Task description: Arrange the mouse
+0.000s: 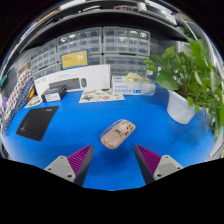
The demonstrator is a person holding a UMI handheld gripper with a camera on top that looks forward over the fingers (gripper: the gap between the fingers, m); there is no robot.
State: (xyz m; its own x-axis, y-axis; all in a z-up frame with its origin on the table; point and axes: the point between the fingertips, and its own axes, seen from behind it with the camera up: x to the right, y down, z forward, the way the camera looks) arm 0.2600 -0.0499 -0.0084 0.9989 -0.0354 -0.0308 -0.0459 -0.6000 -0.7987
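Blue tabletop [70, 140], seen from low over it. Far left, one black mouse pad [36, 122] lying flat, well apart from the fingers. Behind it one small dark box-like object [55, 92], then one long white box [75, 79] standing on edge, one flat printed sheet [101, 96] in front of it, one white-and-blue carton [133, 86] further along. Right side: one leafy green plant [192, 68] in one white pot [181, 107]. Rear wall: stacked clear plastic drawer bins [100, 45], number hard to count. One mouse [117, 133], pale, translucent-looking shell, sits on the tabletop just ahead of the fingers, roughly centred on the gap, angled. Nothing lies between it and the gripper [116, 161]. Gripper released: two purple pads [78, 159] spread wide, nothing between them, held level above the table.
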